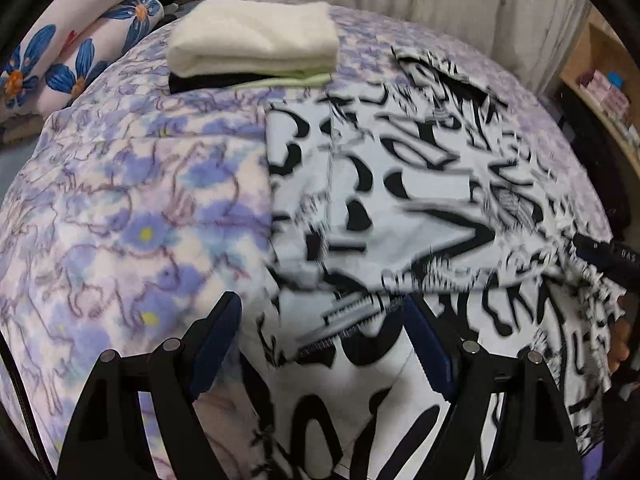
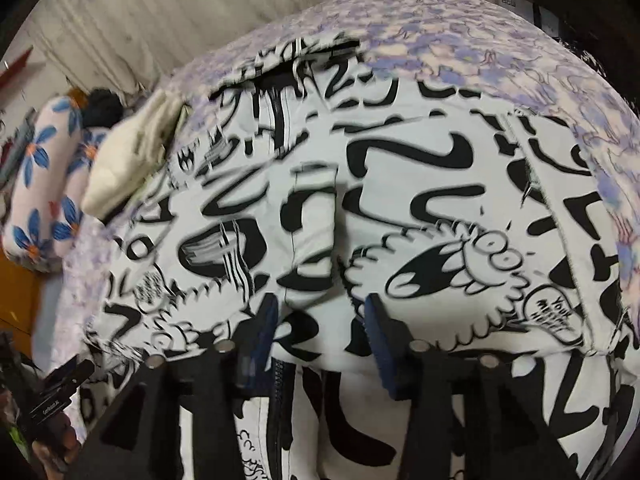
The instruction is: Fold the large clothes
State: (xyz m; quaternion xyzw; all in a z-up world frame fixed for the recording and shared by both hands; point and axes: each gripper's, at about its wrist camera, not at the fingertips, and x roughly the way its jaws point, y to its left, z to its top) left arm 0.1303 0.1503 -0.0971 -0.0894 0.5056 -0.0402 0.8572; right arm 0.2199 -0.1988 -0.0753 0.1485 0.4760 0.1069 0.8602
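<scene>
Black-and-white graffiti-print cotton garment [image 1: 400,208] lay mid-frame on the lilac floral bed [image 1: 132,208]; left claw [image 1: 320,344] and right claw [image 2: 320,320] gaped open, ideally pinching matching hem corners.

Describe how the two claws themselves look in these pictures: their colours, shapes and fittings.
Both the left claw and the right claw have black angular frames with triangular cut-outs. Small round silver pins sit at the joints. Each finger carries a dark blue pad on its inner face; one left pad shows a ribbed edge. The left claw's body bears small white lettering, too blurred to read.
</scene>
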